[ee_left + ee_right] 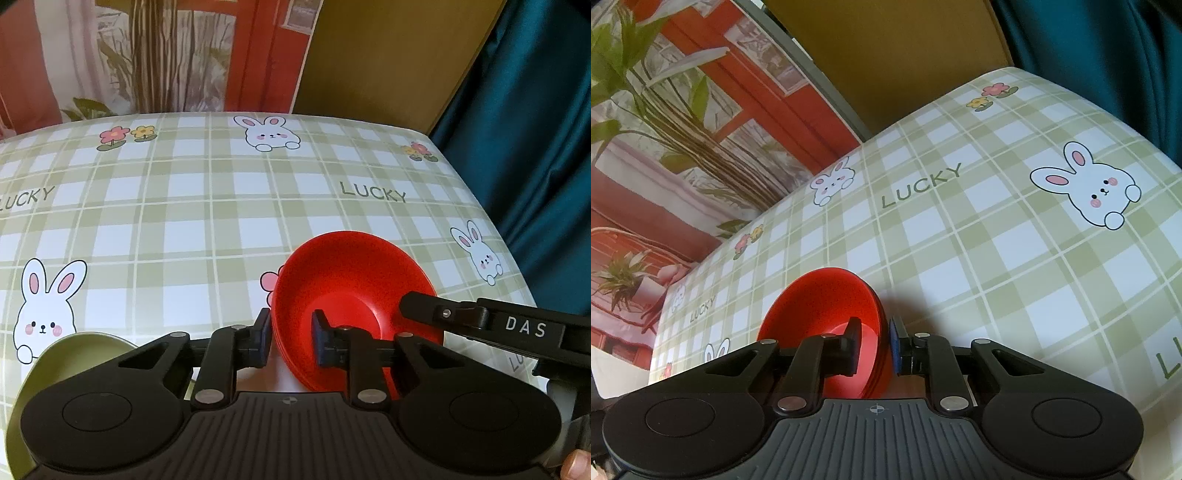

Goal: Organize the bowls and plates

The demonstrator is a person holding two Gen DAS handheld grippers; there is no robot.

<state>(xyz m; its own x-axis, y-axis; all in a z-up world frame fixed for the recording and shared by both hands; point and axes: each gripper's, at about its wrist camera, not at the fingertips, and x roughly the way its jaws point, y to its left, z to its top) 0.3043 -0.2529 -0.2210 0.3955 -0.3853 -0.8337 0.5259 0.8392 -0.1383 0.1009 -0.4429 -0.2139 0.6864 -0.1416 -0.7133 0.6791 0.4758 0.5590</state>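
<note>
A stack of red bowls (347,280) is held above the checked tablecloth (184,229). My left gripper (291,336) straddles its left rim, one finger outside and one inside, shut on it. My right gripper (417,306) reaches in from the right and grips the opposite rim. In the right wrist view the red bowls (820,302) sit between the fingers of my right gripper (875,347), shut on the rim. A pale green bowl (74,354) lies at the lower left, partly hidden behind my left gripper.
The table's far edge meets a patterned red and white backdrop (166,55) and a tan board (388,55). A teal curtain (535,129) hangs beyond the right edge. A thumb (576,463) shows at the lower right corner.
</note>
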